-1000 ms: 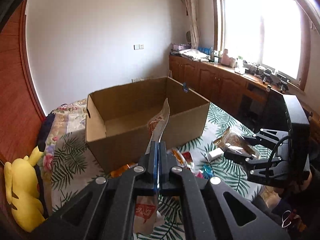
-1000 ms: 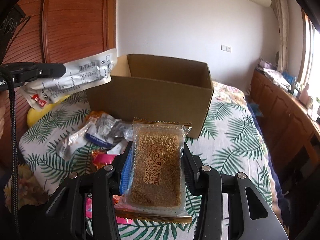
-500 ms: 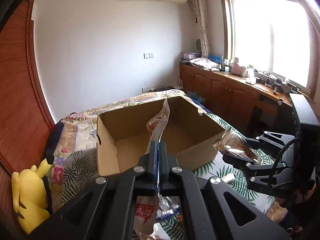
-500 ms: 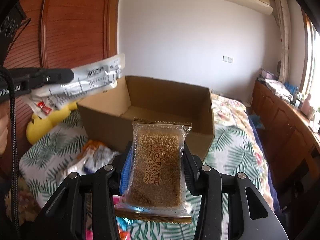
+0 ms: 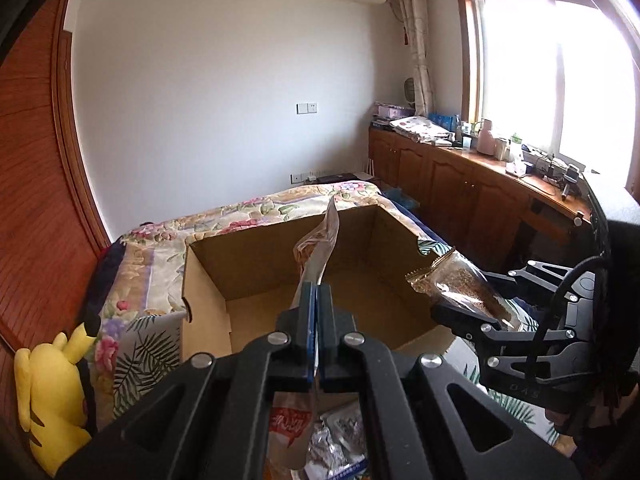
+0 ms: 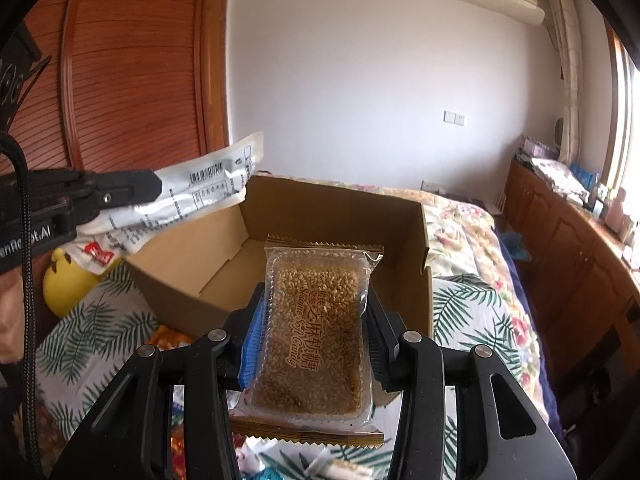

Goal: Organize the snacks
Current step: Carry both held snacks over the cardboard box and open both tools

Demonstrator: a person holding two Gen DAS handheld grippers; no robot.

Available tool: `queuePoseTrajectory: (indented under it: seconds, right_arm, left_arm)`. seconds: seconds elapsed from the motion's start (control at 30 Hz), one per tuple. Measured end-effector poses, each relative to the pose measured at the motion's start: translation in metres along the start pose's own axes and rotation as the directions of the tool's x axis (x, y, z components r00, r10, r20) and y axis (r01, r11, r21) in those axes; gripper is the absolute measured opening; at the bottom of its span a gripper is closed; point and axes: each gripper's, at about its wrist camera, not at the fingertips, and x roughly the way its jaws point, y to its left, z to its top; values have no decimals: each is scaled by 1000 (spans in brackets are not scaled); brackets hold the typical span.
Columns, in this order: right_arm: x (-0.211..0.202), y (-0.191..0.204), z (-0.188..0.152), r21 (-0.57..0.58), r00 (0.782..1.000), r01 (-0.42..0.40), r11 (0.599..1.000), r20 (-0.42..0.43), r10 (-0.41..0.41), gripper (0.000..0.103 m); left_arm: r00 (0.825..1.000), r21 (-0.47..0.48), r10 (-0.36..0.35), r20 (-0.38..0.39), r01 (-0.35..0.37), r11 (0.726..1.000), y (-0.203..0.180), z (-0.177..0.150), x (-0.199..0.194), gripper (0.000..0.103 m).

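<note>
Hovering over one cardboard box (image 6: 336,216): two hand-held grippers, one snack packet each.

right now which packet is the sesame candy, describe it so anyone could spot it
Find the open cardboard box on the bed. Just before its near wall, the right gripper clamps the sesame candy packet: clear, gold-edged, full of tan seeds, unlike the left gripper's white barcoded packet.

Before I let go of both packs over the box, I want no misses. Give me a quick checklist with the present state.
1. Left hand-held gripper shut on white pack: ok.
2. Right hand-held gripper shut on sesame candy: ok.
3. Box open on top: ok.
4. Box floor bare: ok.
5. White pack over the opening: cannot tell.
6. Sesame candy past the near wall: cannot tell.
</note>
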Motion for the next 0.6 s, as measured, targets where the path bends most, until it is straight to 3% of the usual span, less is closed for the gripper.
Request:
queuePoseTrajectory:
  seconds: [0.37,0.6]
  right_arm:
    - [34,-4,4,-4,998,40,999,-56,-40,44]
    - [52,-7,2,28,996,33,999,-88,-31,46]
  left_arm:
    - [999,-39,13,-50,-15,999,0,-3,37,0]
    - [998,-34,27,-50,-28,999,3,-2,39,2]
